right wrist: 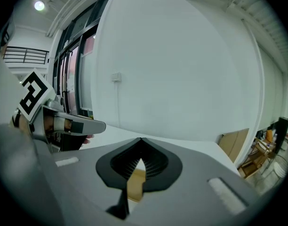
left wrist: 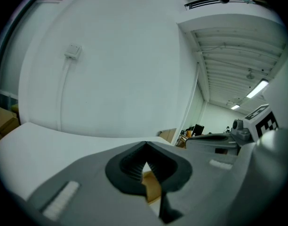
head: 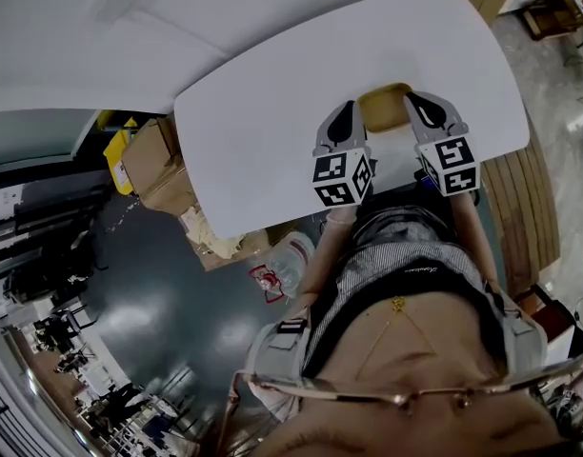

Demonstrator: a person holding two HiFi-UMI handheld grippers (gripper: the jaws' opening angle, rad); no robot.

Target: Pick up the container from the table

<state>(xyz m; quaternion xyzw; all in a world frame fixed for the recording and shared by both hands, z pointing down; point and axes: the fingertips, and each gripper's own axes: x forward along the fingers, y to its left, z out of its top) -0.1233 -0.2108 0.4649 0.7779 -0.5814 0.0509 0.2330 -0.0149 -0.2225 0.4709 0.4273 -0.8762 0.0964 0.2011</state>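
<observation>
A tan container (head: 385,103) sits on the white table (head: 272,112) near its front edge. My left gripper (head: 346,114) lies along the container's left side and my right gripper (head: 420,105) along its right side. Both point away from me, and each pair of jaws meets at the tips. In the left gripper view a strip of the container (left wrist: 151,186) shows through the slit under the shut left gripper (left wrist: 145,146). The right gripper view shows the same under the right gripper (right wrist: 141,141), where a piece of the container (right wrist: 134,182) is visible. I cannot tell whether either gripper touches the container.
Cardboard boxes (head: 153,165) and a yellow item stand on the floor left of the table. A wooden slatted seat (head: 525,198) is at the right. A white wall (left wrist: 125,69) rises just behind the table's far edge.
</observation>
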